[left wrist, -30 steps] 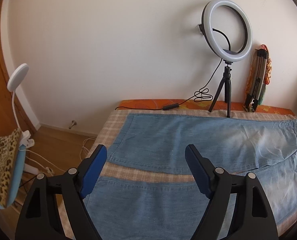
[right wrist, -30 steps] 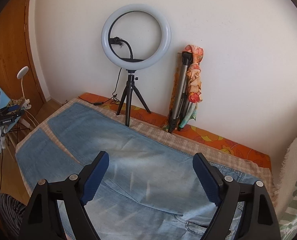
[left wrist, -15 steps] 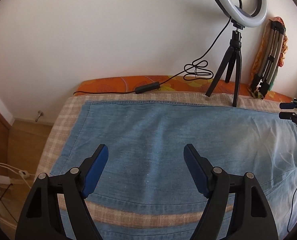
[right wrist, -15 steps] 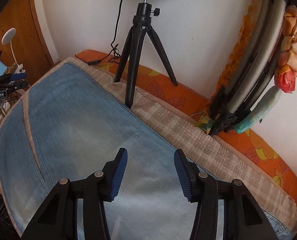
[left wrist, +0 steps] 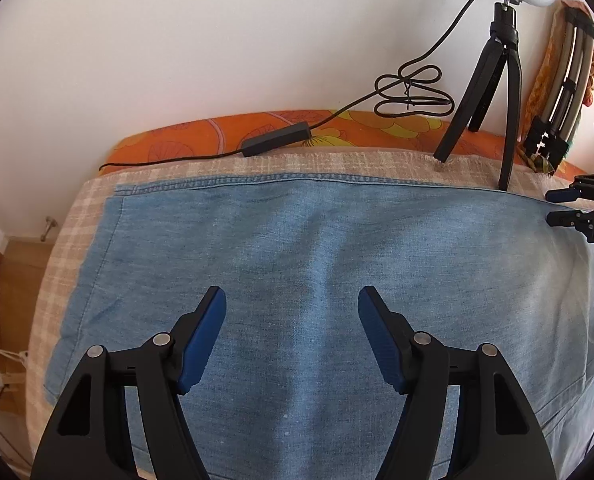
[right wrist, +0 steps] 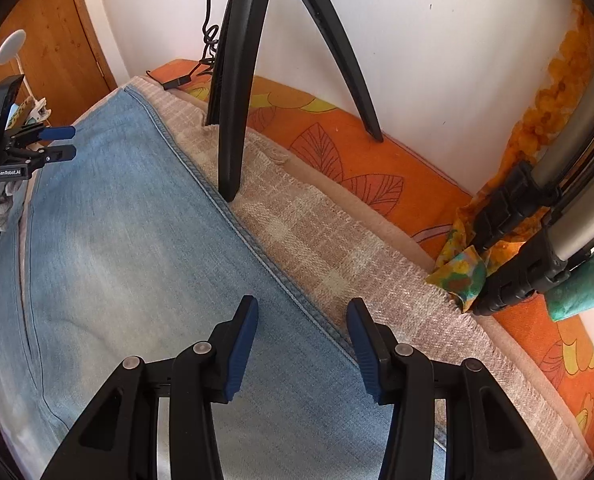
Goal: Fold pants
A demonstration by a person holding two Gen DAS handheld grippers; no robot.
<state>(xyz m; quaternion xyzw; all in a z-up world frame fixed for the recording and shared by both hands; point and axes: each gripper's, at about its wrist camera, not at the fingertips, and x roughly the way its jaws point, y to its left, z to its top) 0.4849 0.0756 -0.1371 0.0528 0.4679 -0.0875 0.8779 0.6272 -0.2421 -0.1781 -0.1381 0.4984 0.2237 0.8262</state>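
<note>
Both claws are down closer over the bed than 1 second ago, the ring-light tripod (right wrist: 233,92) looming larger. The left claw (left wrist: 292,300), just narrowed a little, hovers wide over the far leg of the pants (left wrist: 297,248), nothing between. The right claw (right wrist: 301,307), half-closed, straddles the outer seam, probably lining up a pinch to start the fold.

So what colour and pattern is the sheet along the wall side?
Orange sheet with yellow flowers and outlined leaves, clearest in the right wrist view.
</note>
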